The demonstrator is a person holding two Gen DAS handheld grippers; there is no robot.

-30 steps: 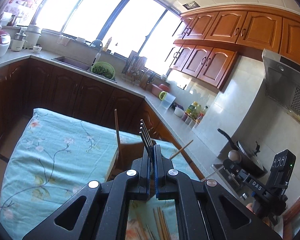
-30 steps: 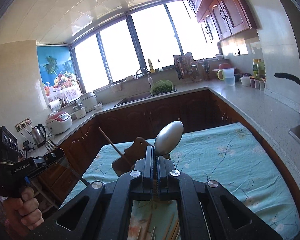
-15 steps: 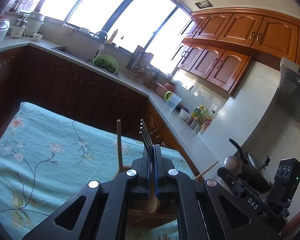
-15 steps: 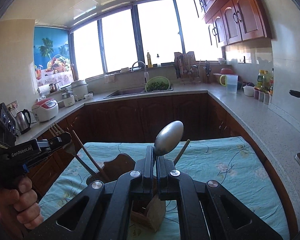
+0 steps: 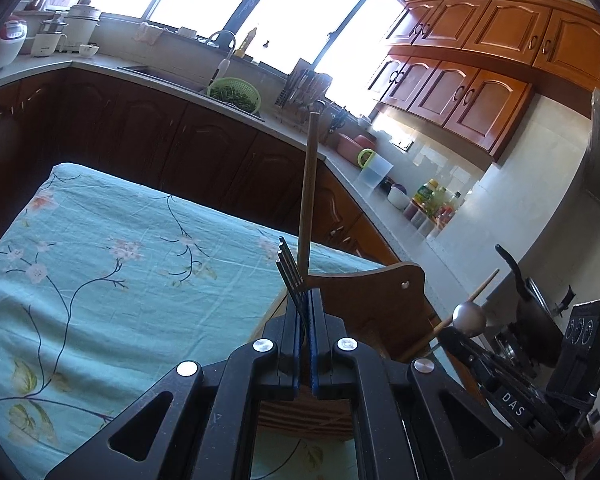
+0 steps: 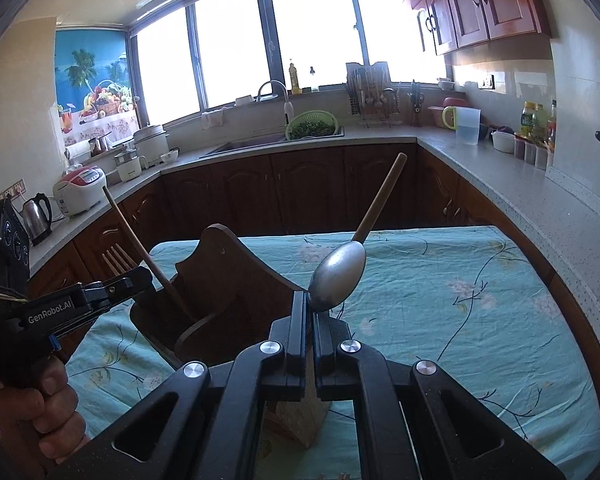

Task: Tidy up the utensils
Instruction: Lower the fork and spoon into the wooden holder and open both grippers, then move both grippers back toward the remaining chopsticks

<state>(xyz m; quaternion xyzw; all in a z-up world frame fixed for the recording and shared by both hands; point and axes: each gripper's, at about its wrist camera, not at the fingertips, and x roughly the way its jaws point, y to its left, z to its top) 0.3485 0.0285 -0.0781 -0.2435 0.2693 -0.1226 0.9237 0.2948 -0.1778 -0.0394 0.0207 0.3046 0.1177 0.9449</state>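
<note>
My left gripper is shut on a metal fork, tines up, just above the wooden utensil holder. It also shows in the right wrist view with the fork. My right gripper is shut on a metal spoon, bowl up, over the holder. The spoon shows at the right of the left wrist view. Wooden chopsticks stand in the holder; two of them lean apart in the right wrist view.
The holder stands on a table with a teal floral cloth. Dark cabinets and a grey counter wrap around behind. A sink with a green colander, a rice cooker and bottles sit on the counter.
Both grippers have come closer to the wooden holder, which now fills the lower centre of both views. Fork and spoon stay gripped. The loose chopsticks on the cloth are out of sight.
</note>
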